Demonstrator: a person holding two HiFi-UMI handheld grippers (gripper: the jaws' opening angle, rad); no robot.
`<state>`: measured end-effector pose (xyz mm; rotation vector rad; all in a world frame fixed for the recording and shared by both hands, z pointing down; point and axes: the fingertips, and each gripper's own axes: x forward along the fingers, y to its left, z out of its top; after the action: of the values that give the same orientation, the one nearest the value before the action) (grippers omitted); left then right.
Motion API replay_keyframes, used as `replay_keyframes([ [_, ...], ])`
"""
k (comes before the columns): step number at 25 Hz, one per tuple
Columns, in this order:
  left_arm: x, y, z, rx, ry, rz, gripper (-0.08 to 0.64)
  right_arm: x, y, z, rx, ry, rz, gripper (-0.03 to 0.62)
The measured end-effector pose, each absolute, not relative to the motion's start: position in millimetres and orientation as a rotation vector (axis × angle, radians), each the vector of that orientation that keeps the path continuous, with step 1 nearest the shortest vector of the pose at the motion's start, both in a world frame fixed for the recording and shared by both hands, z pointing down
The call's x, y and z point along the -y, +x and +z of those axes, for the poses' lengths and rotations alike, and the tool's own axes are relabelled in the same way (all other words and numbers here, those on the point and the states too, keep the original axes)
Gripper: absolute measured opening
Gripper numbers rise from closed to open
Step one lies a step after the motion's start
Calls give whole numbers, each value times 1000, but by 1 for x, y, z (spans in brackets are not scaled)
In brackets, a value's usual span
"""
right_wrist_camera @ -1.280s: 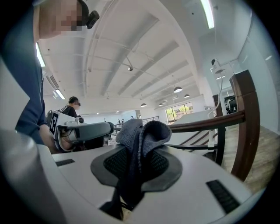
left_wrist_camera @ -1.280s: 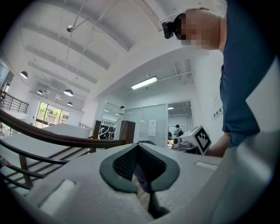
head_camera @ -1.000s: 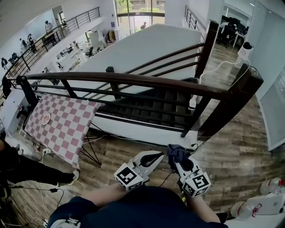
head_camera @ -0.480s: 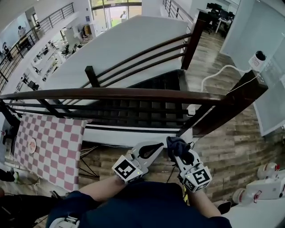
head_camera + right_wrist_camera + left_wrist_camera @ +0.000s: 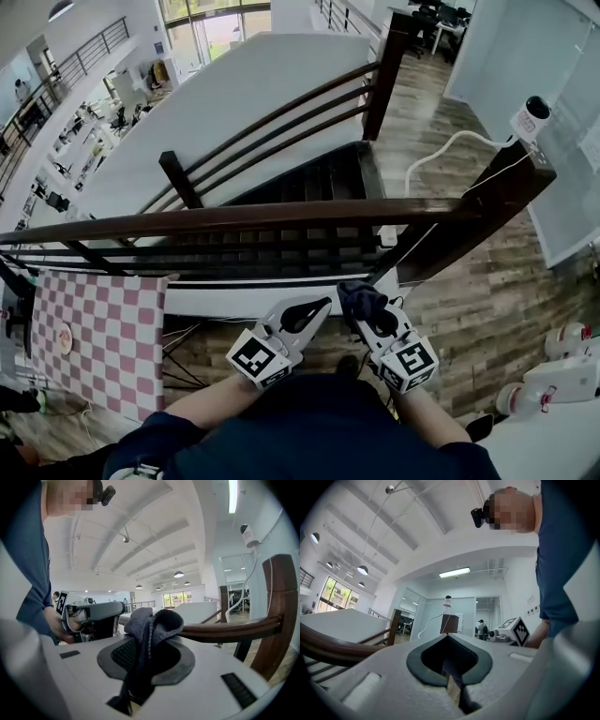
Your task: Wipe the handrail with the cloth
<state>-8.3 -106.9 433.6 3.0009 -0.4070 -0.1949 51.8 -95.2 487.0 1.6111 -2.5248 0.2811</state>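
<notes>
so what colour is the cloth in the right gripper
Dark bluish grey; the cloth shows best in the right gripper view.

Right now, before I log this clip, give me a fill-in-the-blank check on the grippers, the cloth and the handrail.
1. The right gripper is shut on the dark ___.
2. The left gripper holds nothing; its jaws are ___.
3. The cloth is not yet touching the wooden ___ it is meant to wipe.
4. A white camera sits above the dark post at the handrail's ___ end.
Missing words: cloth; shut; handrail; right.
</notes>
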Motion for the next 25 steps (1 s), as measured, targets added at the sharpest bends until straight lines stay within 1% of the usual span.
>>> replay_keyframes([
  [6,114,40,431,374,3005,-176,-5,111,101,481,2520,1646,249,92],
  [13,127,120,424,325,3007,-163,-5,126,191,477,2468,1712,196,92],
  [18,134,183,424,277,3031,-143,-4,144,273,475,2385,1777,127,92],
  [25,134,271,428,216,3037,-106,-5,171,409,485,2147,1828,-5,92],
])
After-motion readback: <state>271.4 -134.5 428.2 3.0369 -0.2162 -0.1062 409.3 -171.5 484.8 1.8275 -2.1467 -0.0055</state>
